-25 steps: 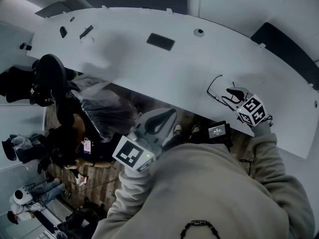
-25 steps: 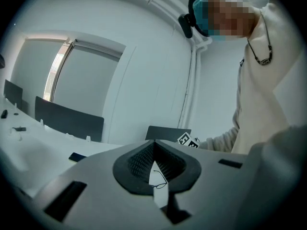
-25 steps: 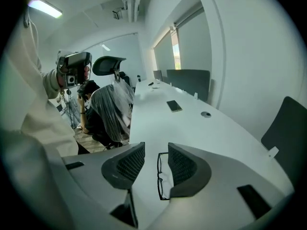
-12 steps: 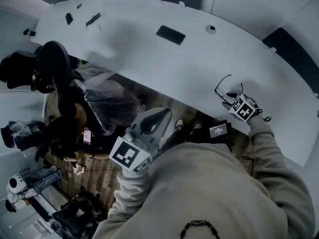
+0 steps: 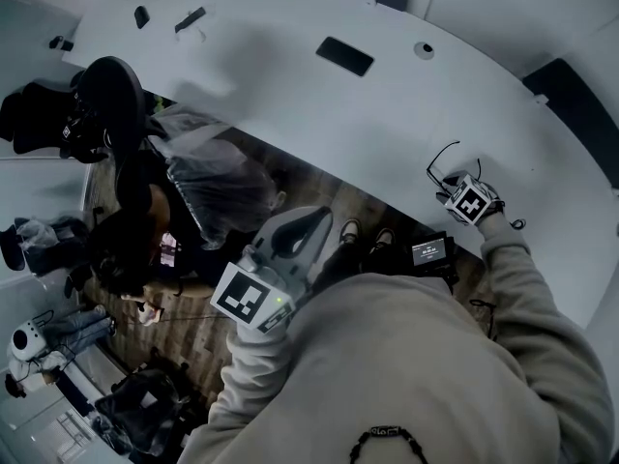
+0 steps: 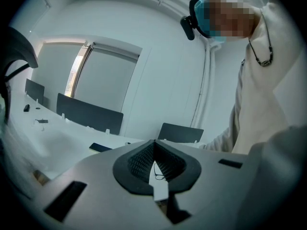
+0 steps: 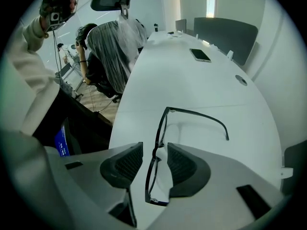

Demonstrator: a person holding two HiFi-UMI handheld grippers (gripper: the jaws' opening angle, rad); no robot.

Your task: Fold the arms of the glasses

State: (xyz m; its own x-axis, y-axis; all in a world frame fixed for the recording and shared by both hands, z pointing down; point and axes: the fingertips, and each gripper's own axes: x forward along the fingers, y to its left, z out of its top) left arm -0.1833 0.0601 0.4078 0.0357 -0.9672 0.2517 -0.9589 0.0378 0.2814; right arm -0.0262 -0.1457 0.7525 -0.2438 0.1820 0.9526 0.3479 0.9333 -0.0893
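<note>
Black-rimmed glasses lie on the white table near its front edge, one arm spread out to the right. My right gripper points steeply down over them. Its jaws have just been opening and now stand open astride the front rim, with the pads clear of it on both sides. My left gripper is shut and empty, held off the table in front of my chest. In the left gripper view the glasses show small and far past the shut jaws.
A dark phone and a small round fitting lie further back on the table. Left of me, a plastic-covered office chair stands by the table edge. A small lit screen sits under the table near the right gripper.
My right gripper has come down over the glasses and tipped steeply downward, jaws wider than before. The left gripper has shifted only slightly.
</note>
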